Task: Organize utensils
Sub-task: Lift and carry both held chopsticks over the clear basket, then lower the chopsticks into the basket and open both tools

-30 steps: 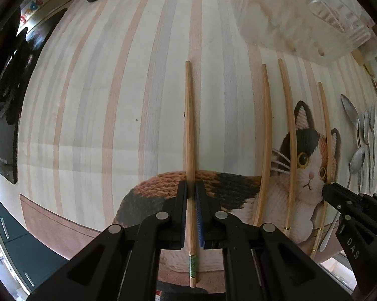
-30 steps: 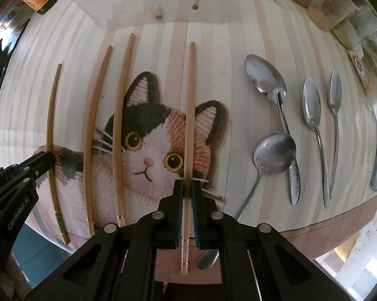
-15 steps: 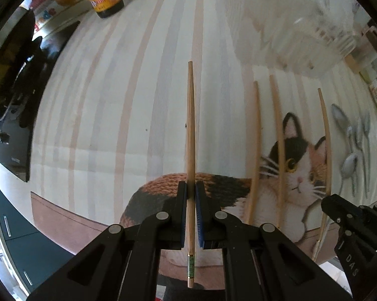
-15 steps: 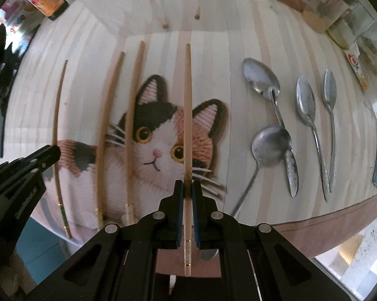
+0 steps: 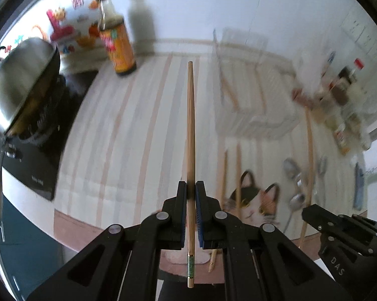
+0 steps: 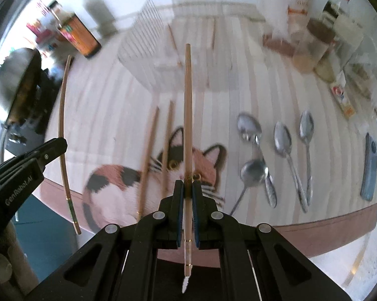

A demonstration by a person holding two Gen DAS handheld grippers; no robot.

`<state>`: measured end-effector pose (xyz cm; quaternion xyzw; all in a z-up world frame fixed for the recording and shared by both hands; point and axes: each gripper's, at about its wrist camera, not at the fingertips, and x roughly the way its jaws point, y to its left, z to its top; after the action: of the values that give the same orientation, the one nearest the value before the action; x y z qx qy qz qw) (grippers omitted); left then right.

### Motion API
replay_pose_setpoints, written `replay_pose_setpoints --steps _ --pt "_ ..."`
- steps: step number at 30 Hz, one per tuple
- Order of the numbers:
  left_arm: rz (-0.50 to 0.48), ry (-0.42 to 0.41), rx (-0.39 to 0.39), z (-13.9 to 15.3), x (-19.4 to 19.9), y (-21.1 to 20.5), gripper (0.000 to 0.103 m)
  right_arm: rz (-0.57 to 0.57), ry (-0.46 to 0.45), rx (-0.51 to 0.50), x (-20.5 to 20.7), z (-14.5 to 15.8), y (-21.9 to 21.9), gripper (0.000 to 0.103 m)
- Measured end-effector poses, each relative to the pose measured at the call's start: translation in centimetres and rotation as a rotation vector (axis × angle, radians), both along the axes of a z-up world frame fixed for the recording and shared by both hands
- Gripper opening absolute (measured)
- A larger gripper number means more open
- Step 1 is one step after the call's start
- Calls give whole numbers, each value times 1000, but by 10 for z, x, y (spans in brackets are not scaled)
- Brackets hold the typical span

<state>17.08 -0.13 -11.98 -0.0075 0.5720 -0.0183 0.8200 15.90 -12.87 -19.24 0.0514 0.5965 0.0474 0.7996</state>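
A striped cloth with a cat print [image 6: 188, 165] covers the counter [image 5: 128, 130]. At its far edge stands a clear rack [image 6: 188, 50] with chopsticks in it, blurred. On the far left sit a lidded pot [image 5: 20, 82] and a brown bottle [image 5: 117, 45]; jars [image 6: 321, 40] crowd the far right. Four spoons [image 6: 283, 140] lie on the cloth right of the cat, and a blue phone [image 6: 369, 165] lies beyond them. Two chopsticks [image 6: 158, 155] lie across the cat. The left gripper [image 5: 191, 188] is clamped on a green-banded chopstick [image 5: 190, 130], held above the cloth and pointing forward. The right gripper [image 6: 187, 188] pinches a plain chopstick [image 6: 187, 115] the same way, lifted over the cat's face.
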Motion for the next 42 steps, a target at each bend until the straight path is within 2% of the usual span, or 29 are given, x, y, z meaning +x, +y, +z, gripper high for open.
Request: replay_pose_setpoints --steps 4,9,14,18,24,29,37,42 --pt "-16 -43 -32 28 17 -9 4 -2 -62 33 10 32 -7 7" --pt "-41 -71 -51 41 44 -27 4 -12 -143 26 39 63 -18 7" --pt "-69 -69 -68 43 79 -42 4 -33 -172 22 79 77 -39 7" --pt "-72 -33 -100 35 121 -52 4 -52 -161 51 119 83 -55 7" --pt "-62 37 -142 16 189 -61 4 -80 -107 97 189 66 -68 7" --pt "-65 99 -128 -12 228 -67 4 -112 -33 143 241 34 -75 7" --pt "-54 199 -108 -60 243 -65 4 -114 27 135 268 -4 -68 7" --pt "-49 210 -100 -71 243 -64 5 -107 61 123 272 -21 -64 7"
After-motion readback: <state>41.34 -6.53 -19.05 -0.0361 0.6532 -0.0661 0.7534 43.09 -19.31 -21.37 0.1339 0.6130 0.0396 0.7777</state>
